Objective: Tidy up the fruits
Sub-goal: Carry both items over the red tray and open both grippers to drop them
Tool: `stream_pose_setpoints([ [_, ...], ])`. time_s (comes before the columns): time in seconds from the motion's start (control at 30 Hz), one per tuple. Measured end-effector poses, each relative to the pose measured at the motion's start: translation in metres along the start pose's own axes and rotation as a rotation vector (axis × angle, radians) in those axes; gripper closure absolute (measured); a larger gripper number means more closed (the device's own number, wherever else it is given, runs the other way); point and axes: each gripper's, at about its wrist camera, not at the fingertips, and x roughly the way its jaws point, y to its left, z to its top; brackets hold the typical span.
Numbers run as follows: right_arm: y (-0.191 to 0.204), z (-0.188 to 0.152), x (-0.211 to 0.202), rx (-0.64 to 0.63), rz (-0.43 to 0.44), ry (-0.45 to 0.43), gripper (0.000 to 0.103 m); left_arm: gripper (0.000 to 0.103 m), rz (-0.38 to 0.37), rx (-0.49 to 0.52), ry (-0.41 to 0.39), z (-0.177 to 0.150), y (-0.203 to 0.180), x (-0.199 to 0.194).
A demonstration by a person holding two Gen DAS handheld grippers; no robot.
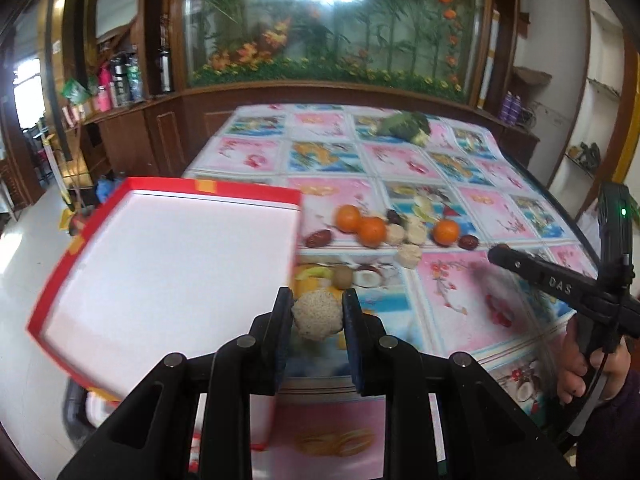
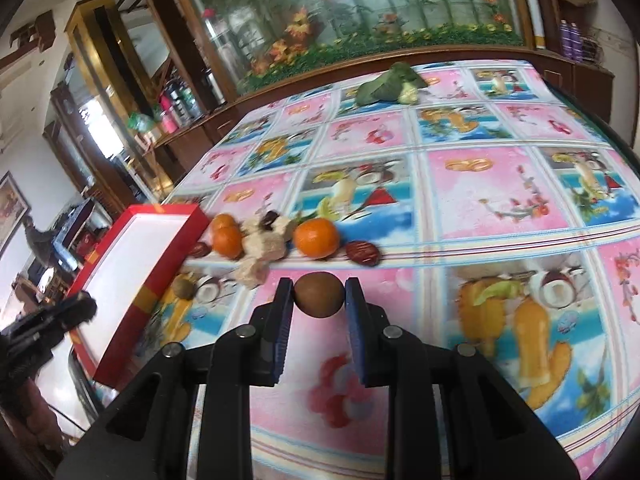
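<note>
Left gripper [image 1: 317,314] closed around a pale, sesame-crusted ball [image 1: 317,314], held above the patterned tablecloth [image 1: 460,300] just beside the red-rimmed white tray [image 1: 168,276]. Right gripper [image 2: 319,295] clamped on a brown kiwi [image 2: 319,295], raised over a pink square of the cloth. Farther along, a loose row of food on the table: three oranges [image 2: 317,238], red dates [image 2: 362,253], pale cake-like pieces [image 2: 266,242] and a second kiwi [image 2: 183,287] near the tray's edge. Beyond these, well apart, a green leafy vegetable [image 2: 390,85] at the far side. Behind the table, a large glass case of artificial flowers [image 1: 332,20].
</note>
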Motion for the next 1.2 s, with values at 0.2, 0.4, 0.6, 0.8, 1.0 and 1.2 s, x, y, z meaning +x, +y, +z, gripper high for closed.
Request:
stream_pose_setpoints([
  [0.2,0.089,-0.007,0.010,-0.164,0.125,0.035,0.075,0.079,0.123,-0.082,-0.031,-0.003,0.058,-0.007],
  [0.4,0.172,-0.011,0.023,-0.297,0.238,0.068,0.075,0.079,0.185,-0.134,-0.021,-0.016,0.094,-0.006],
  [0.6,0.220,-0.022,0.050,-0.366,0.251,0.138,0.075,0.079,0.259,-0.145,0.006,-0.027,0.117,0.005],
  [0.8,0.242,-0.036,0.081,-0.403,0.224,0.230,0.075,0.079,0.316,-0.122,0.037,-0.033,0.125,0.017],
  [1.0,0.245,-0.039,0.093,-0.414,0.192,0.257,0.075,0.078,0.355,-0.117,0.052,-0.039,0.131,0.020],
  [1.2,0.246,-0.042,0.098,-0.416,0.168,0.282,0.074,0.078,0.384,-0.114,0.058,-0.041,0.135,0.019],
])
